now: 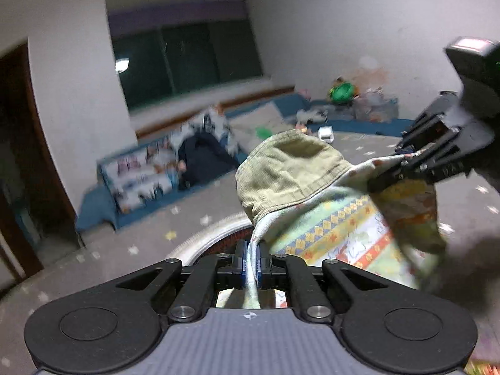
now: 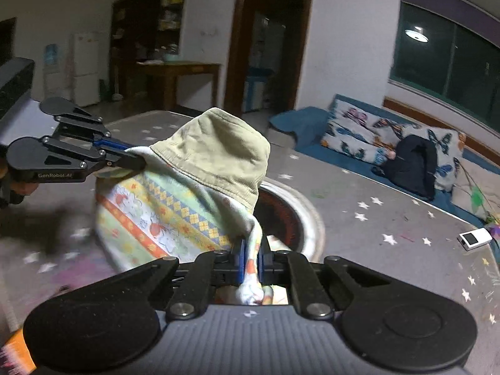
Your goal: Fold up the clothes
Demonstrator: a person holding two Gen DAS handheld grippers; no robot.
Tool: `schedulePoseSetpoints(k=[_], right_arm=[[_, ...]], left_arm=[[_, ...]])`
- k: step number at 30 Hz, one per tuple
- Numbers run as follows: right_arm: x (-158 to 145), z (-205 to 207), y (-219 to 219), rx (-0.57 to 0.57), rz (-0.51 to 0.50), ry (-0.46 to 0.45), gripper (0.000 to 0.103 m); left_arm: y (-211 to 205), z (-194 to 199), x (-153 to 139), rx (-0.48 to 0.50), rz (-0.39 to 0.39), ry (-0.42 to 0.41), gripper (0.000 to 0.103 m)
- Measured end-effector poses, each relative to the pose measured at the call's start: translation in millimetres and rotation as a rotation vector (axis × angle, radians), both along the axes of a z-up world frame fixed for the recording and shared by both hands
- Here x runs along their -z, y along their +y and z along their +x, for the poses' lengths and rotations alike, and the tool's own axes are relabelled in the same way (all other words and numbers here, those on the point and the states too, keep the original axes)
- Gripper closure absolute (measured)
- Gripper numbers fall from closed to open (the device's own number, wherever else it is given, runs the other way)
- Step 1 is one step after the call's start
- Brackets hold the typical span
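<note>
A small garment hangs between both grippers above the floor, its top olive corduroy (image 1: 287, 168) and its lower part a pale print with orange and yellow bands (image 1: 337, 234). My left gripper (image 1: 252, 251) is shut on a white edge of it at the bottom of the left wrist view. The right gripper (image 1: 376, 181) comes in from the right and pinches the other edge. In the right wrist view, the right gripper (image 2: 251, 251) is shut on a bunched printed edge, with the garment (image 2: 215, 156) spread ahead. The left gripper (image 2: 137, 157) grips it from the left.
Under the garment a round white-rimmed basin (image 2: 309, 218) sits on a grey star-patterned mat (image 2: 390, 275). Butterfly-print cushions (image 2: 362, 131) and a dark backpack (image 2: 412, 165) lie along the window wall. A small white device (image 2: 475, 239) lies on the mat. A wooden table (image 2: 184, 72) stands far back.
</note>
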State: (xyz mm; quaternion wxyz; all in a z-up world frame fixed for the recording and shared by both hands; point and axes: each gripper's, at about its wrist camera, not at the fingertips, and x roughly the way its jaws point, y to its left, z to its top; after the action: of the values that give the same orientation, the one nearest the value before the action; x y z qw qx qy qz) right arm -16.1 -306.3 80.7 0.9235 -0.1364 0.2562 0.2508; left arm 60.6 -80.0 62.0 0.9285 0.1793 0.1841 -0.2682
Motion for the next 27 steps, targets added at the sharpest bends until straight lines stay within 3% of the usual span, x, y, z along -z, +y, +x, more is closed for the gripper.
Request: schedulePoseSetpoints(k=[8, 10, 11, 15, 22, 27], right_arm=[[49.6, 79.0, 1.1, 0.117, -0.026, 0.101, 0.096], [62.3, 89.7, -1.6, 0.142, -0.023, 0.131, 0.089], [67.2, 93.5, -4.1, 0.156, -0.019, 0.139, 0.081], [63.5, 97.4, -23.8, 0.21, 0.051, 0.132, 0.068], [39.3, 74.0, -57.2, 0.318, 0.096, 0.002, 0.07], [43.9, 61.2, -40.6, 0.206, 0.151, 0.034, 0.077]], left_arm=[[-17.3, 81.0, 46.4, -0.114, 0.004, 0.172, 0.091], [-14.7, 86.7, 51.3, -0.135, 0.002, 0.192, 0.085], [-12.9, 88.0, 52.4, -0.145, -0.004, 0.2, 0.081], [1.4, 82.6, 50.9, -0.181, -0.034, 0.198, 0.063], [19.2, 64.5, 44.0, -0.199, -0.061, 0.172, 0.056], [11.6, 60.7, 38.8, -0.196, -0.044, 0.122, 0.056]])
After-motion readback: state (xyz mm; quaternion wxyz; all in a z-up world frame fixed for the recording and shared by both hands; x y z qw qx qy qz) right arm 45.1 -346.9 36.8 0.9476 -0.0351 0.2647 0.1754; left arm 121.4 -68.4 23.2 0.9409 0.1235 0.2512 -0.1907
